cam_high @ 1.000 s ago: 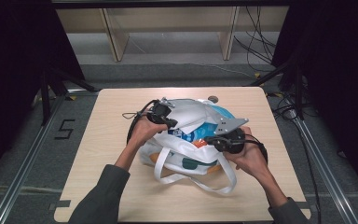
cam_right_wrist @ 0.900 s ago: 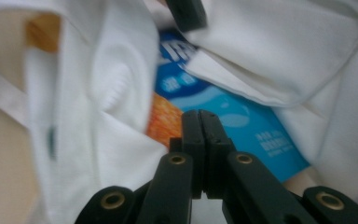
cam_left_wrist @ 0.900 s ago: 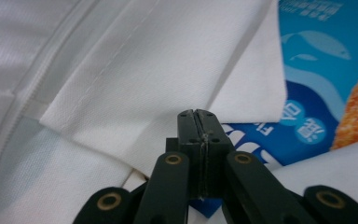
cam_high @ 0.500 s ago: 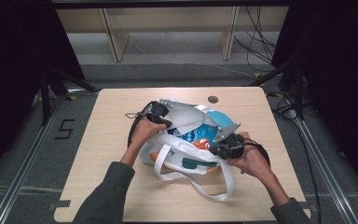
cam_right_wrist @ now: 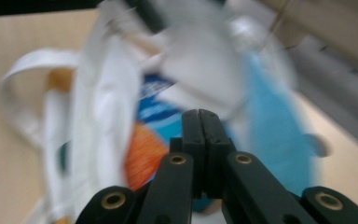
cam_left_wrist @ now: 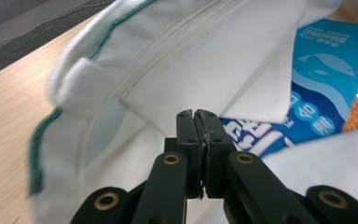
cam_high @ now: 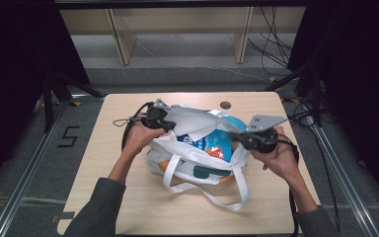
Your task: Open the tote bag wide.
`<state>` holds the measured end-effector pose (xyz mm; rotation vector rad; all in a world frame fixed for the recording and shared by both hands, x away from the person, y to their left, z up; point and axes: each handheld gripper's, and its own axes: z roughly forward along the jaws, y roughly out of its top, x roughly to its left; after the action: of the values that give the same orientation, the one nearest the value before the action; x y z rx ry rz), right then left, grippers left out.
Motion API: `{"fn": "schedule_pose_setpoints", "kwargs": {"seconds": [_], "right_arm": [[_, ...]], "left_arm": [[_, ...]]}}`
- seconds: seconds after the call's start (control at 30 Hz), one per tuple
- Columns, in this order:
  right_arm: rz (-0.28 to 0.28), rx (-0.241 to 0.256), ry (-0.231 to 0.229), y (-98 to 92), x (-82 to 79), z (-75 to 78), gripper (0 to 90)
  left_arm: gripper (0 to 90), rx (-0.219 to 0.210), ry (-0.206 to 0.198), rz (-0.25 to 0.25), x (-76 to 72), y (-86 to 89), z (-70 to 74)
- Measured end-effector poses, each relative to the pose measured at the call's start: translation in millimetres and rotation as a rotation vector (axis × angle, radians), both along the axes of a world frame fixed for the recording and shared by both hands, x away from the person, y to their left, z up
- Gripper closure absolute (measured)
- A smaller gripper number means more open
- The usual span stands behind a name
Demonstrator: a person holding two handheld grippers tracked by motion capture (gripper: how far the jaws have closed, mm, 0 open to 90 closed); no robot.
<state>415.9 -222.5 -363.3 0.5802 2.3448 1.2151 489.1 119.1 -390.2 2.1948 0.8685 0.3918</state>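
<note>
- A white tote bag (cam_high: 197, 163) lay near the middle of the wooden table (cam_high: 103, 197), its mouth turned up and its long handles (cam_high: 227, 197) trailing toward the near edge.
- Inside the bag sat a blue snack packet (cam_high: 197, 140) and, just right of it, an orange packet (cam_high: 216, 150); a blue packet edge (cam_high: 234, 122) showed at the far right of the opening.
- The left gripper (cam_high: 170, 126) was at the bag's far-left rim, the person's left hand (cam_high: 138, 138) wrapped around it with the forearm reaching in from the near left.
- In the left gripper view its jaws met tightly, a thin fold of the bag's white fabric (cam_left_wrist: 200, 135) caught between them.
- The right gripper (cam_high: 237, 136) was at the bag's right rim, the right hand (cam_high: 279, 158) behind it, with the forearm coming from the near right corner.
- In the right gripper view the jaws stood pressed together; the view was blurred, and I could not tell whether cloth lay between them.
- The two hands were held apart, one on each side of the opening.
</note>
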Motion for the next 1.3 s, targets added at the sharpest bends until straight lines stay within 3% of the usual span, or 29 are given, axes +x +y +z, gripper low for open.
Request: {"fn": "schedule_pose_setpoints", "kwargs": {"seconds": [0.1, 0.13, 0.23, 0.27, 0.3, 0.33, 0.37, 0.4, 0.43, 0.47, 0.5, 0.57, 0.6, 0.63, 0.67, 0.73, 0.77, 0.87, 0.97, 1.0, 1.03, 1.13, 1.17, 1.23, 1.3], "right_arm": [[-0.026, -0.002, -0.02, -3.5, 13.7, 7.2, 90.0], [-0.068, 0.011, -0.018, -7.7, 27.5, 6.3, 90.0], [-0.117, 0.03, 0.023, -17.1, 49.3, -5.7, 90.0], [-0.15, 0.038, 0.034, -21.5, 57.2, -12.1, 90.0], [-0.15, 0.038, 0.034, -21.5, 57.2, -12.1, 90.0], [-0.186, 0.032, 0.053, -26.1, 64.6, -19.3, 90.0], [-0.235, -0.037, 0.109, -32.7, 79.0, -38.3, 90.0], [-0.224, -0.067, 0.13, -35.0, 86.2, -48.6, 90.0], [-0.224, -0.067, 0.13, -35.0, 86.2, -48.6, 90.0], [-0.246, -0.057, 0.207, -33.7, 94.4, -69.5, 90.0], [-0.255, -0.03, 0.238, -32.1, 99.0, -80.4, 90.0], [-0.263, -0.028, 0.297, -30.8, 106.7, -98.9, 90.0], [-0.262, -0.045, 0.304, -29.7, 109.5, -108.6, 90.0], [-0.262, -0.045, 0.304, -29.7, 109.5, -108.6, 90.0], [-0.259, -0.093, 0.353, -24.4, 109.3, -128.3, 90.0], [-0.262, -0.045, 0.354, -23.8, 107.1, -141.1, 90.0], [-0.268, -0.023, 0.375, -25.4, 105.3, -140.0, 90.0], [-0.273, -0.05, 0.319, -27.9, 102.0, -125.6, 90.0], [-0.271, 0.003, 0.277, -34.5, 91.1, -95.0, 90.0], [-0.271, 0.003, 0.277, -34.5, 91.1, -95.0, 90.0], [-0.255, 0.024, 0.227, -37.2, 83.9, -77.7, 90.0], [-0.219, 0.068, 0.168, -36.0, 71.6, -49.1, 90.0], [-0.219, 0.068, 0.168, -36.0, 71.6, -49.1, 90.0], [-0.174, 0.095, 0.139, -28.6, 62.8, -32.3, 90.0], [-0.076, 0.099, 0.104, -4.2, 49.7, -17.6, 90.0]], "left_arm": [[87.0, 0.007, 0.0, 0.017, -1.9, 9.2, -2.9], [87.4, 0.005, 0.008, 0.023, -2.6, 13.8, -6.5], [87.7, 0.041, 0.065, 0.014, -6.7, 28.7, -27.4], [87.9, 0.037, 0.048, 0.024, -8.2, 31.6, -34.3], [88.2, 0.037, 0.048, 0.024, -8.2, 31.6, -34.3], [88.2, 0.052, 0.048, 0.027, -9.7, 35.5, -38.3], [89.2, 0.057, 0.055, 0.023, -12.4, 42.3, -45.8], [89.3, 0.057, 0.055, 0.023, -12.4, 42.3, -45.8], [89.3, 0.034, 0.049, 0.03, -13.0, 45.2, -49.2], [89.4, -0.013, 0.051, 0.045, -13.1, 49.0, -53.1], [89.5, -0.007, 0.045, 0.04, -12.3, 49.8, -54.2], [89.6, -0.006, 0.043, 0.035, -11.6, 49.5, -56.0], [89.6, -0.009, 0.042, 0.042, -11.3, 49.5, -57.2], [89.6, -0.013, 0.039, 0.043, -10.7, 50.1, -58.0], [89.6, -0.028, 0.039, 0.043, -10.5, 52.9, -59.6], [89.7, -0.038, 0.036, 0.049, -12.1, 54.3, -60.7], [89.6, -0.039, 0.042, 0.052, -12.9, 53.9, -60.3], [89.5, -0.025, 0.039, 0.059, -13.5, 52.2, -57.9], [89.4, -0.068, 0.036, 0.061, -14.6, 54.8, -52.7], [89.4, -0.083, 0.033, 0.068, -15.6, 54.3, -50.7], [89.1, -0.109, 0.021, 0.06, -16.9, 51.3, -44.8], [87.7, -0.117, -0.005, 0.042, -18.0, 41.3, -33.3], [87.6, -0.117, -0.005, 0.042, -18.0, 41.3, -33.3], [87.6, -0.107, -0.021, 0.026, -15.2, 32.6, -26.1], [87.1, -0.07, -0.028, 0.011, -8.0, 18.5, -18.1]]}}
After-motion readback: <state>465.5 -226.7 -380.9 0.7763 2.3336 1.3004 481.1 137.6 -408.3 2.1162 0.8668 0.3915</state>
